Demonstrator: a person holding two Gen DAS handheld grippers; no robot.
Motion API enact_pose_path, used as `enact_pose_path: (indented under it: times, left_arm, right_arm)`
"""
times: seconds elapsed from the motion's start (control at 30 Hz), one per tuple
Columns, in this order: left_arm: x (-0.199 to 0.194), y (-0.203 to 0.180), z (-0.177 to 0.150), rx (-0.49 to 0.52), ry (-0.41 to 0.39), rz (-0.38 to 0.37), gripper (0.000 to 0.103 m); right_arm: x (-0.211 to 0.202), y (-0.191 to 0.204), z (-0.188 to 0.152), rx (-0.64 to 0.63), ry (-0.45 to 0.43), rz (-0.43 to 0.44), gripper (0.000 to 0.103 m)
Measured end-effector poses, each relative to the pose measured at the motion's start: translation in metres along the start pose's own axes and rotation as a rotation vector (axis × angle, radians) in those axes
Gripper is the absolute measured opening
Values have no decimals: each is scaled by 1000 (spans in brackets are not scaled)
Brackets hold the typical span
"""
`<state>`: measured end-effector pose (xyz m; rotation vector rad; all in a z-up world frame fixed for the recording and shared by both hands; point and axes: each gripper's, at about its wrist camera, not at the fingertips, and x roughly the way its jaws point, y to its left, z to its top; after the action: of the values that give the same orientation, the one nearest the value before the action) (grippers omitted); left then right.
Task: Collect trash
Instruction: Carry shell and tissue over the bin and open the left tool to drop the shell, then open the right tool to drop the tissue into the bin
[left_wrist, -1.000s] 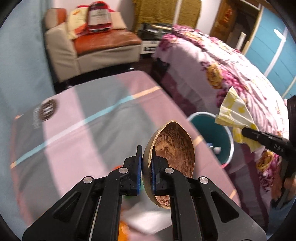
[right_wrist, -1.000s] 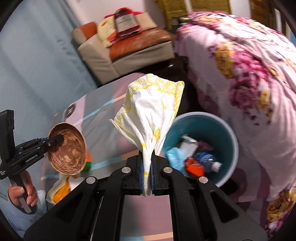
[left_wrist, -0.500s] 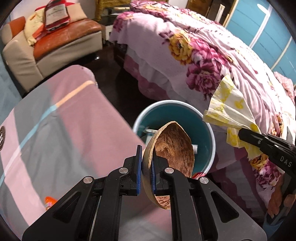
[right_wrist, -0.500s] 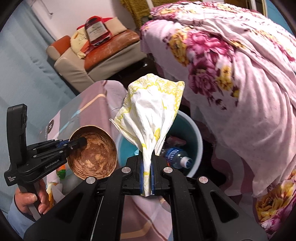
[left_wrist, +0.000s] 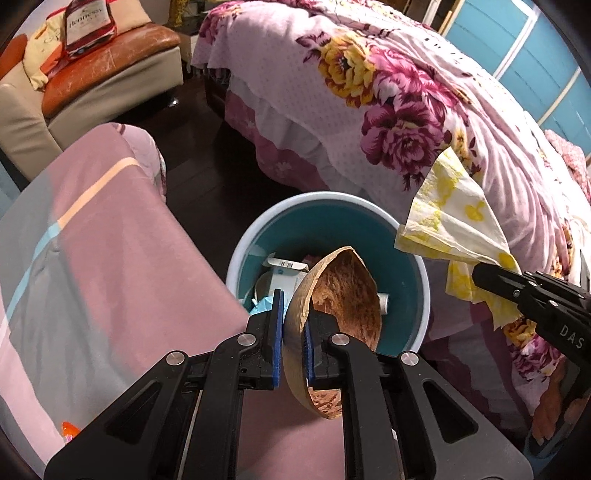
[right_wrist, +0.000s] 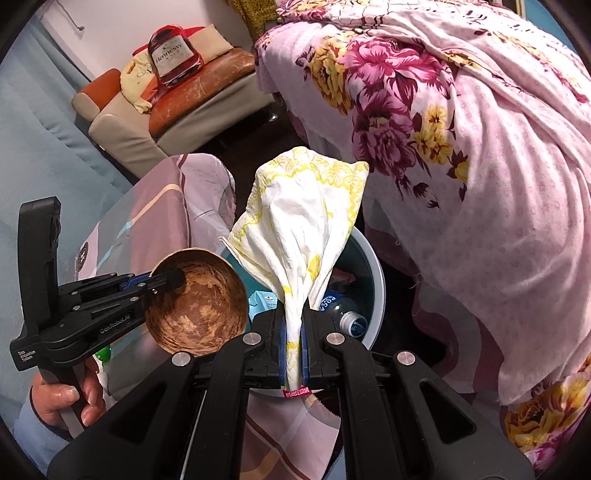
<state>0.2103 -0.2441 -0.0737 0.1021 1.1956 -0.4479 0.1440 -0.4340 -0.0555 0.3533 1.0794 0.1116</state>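
brown half coconut shell (left_wrist: 343, 291) on edge, hollow facing right, pinched by left gripper (left_wrist: 293, 332), right gripper (right_wrist: 293, 354) clamped on upright yellow-printed white paper napkin (right_wrist: 303, 221), both over teal plastic bin (left_wrist: 413, 266)

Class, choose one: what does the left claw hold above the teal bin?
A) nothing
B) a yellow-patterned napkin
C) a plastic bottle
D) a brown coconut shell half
D: the left claw pinches the rim of the coconut shell half over the teal bin.

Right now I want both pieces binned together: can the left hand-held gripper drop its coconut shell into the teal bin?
Probably yes. The left hand-held gripper holds the coconut shell right over the teal bin, whose open mouth has nothing across it; the napkin hangs off to the side.
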Motion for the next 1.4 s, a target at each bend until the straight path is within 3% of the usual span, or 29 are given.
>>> enact_pose_path:
  times: [0.17, 0.27, 0.33, 0.47, 0.53, 1.13, 1.2, 1.27, 1.4]
  left_arm:
    - [8, 2, 1, -5, 16, -19, 19]
    - [7, 3, 2, -7, 7, -24, 41]
    - [4, 3, 1, -10, -11, -19, 65]
    - [-4, 8, -1, -28, -20, -27, 71]
    - [-10, 12, -5, -42, -29, -24, 79]
    - [-48, 46, -28, -112, -63, -10, 88]
    - [-51, 51, -32, -117, -62, -9, 89]
    - [-54, 55, -36, -121, -62, -4, 91]
    - [-60, 69, -44, -148, -59, 9, 91]
  right_arm:
    - [4, 2, 2, -1, 6, -4, 6]
    - [4, 3, 3, -2, 8, -8, 6]
    - [5, 4, 4, -6, 10, -11, 6]
    - [7, 7, 4, -14, 15, -16, 6]
    - [8, 8, 3, -17, 17, -16, 6]
    - [29, 30, -1, -59, 73, -50, 10]
    - [33, 34, -3, -64, 84, -55, 14]
    - [36, 36, -3, -66, 91, -59, 33]
    - [38, 43, -3, -75, 95, -66, 38]
